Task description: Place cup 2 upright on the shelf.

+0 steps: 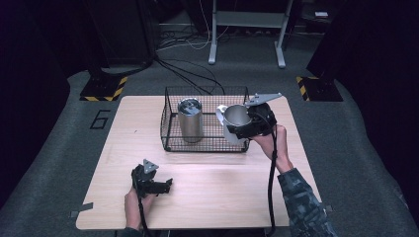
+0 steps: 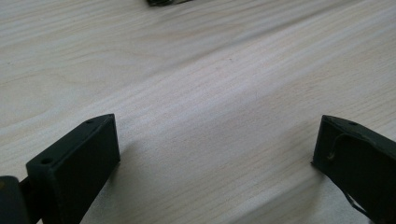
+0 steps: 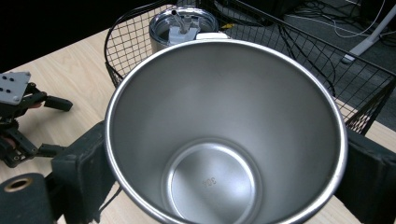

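Lidded tumbler [image 1: 190, 120] upright in wire basket [image 1: 170, 143]; wooden table [image 1: 207, 187].

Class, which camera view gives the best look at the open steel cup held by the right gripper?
The right gripper view: the open steel cup is seen from above, showing rim, inner wall and stamped bottom. The high view shows it small and tilted at the wire basket, clamped by the right gripper.

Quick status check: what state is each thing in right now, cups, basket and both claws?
Open cup: lidless, empty, tilted, clamped in right claw at basket's right end.
Lidded cup: upright in basket, lid on.
Basket: upright on table.
Right claw: shut on open cup.
Left claw: open, empty, over bare table.
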Demonstrator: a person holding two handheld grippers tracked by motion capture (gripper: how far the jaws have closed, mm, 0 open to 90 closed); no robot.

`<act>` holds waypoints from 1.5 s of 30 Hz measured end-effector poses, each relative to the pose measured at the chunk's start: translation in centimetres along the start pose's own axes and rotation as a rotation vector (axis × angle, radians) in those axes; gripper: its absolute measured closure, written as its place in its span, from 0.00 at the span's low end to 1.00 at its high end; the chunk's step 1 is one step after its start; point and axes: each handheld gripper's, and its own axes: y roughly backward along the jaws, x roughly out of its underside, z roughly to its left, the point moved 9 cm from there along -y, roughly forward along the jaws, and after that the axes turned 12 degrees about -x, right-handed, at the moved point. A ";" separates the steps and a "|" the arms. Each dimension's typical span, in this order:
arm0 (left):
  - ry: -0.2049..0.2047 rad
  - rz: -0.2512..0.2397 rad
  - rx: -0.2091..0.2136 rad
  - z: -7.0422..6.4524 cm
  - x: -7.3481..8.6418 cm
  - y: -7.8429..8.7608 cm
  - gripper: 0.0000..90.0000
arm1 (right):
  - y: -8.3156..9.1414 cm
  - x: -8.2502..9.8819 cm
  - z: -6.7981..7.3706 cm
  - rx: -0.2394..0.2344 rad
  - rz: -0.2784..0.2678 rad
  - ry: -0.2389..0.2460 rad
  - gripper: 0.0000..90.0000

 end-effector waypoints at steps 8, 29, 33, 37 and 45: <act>-0.010 0.009 0.003 0.0 0.1 0.1 0.00 | -0.8 -0.6 -0.4 0.008 0.011 -0.006 0.07; -0.004 0.004 0.003 0.0 0.1 0.0 0.00 | -4.5 -1.9 -3.0 0.074 0.063 -0.032 0.07; -0.009 0.005 0.005 0.0 0.1 0.0 0.00 | -5.1 -2.1 -3.3 0.079 0.070 -0.039 0.07; -0.005 0.007 0.007 0.0 0.1 0.1 0.00 | -5.9 -2.1 -3.9 0.096 0.087 -0.027 0.07; -0.009 0.009 0.008 0.0 0.1 0.1 0.00 | -7.5 -2.1 -4.7 0.111 0.116 -0.029 0.07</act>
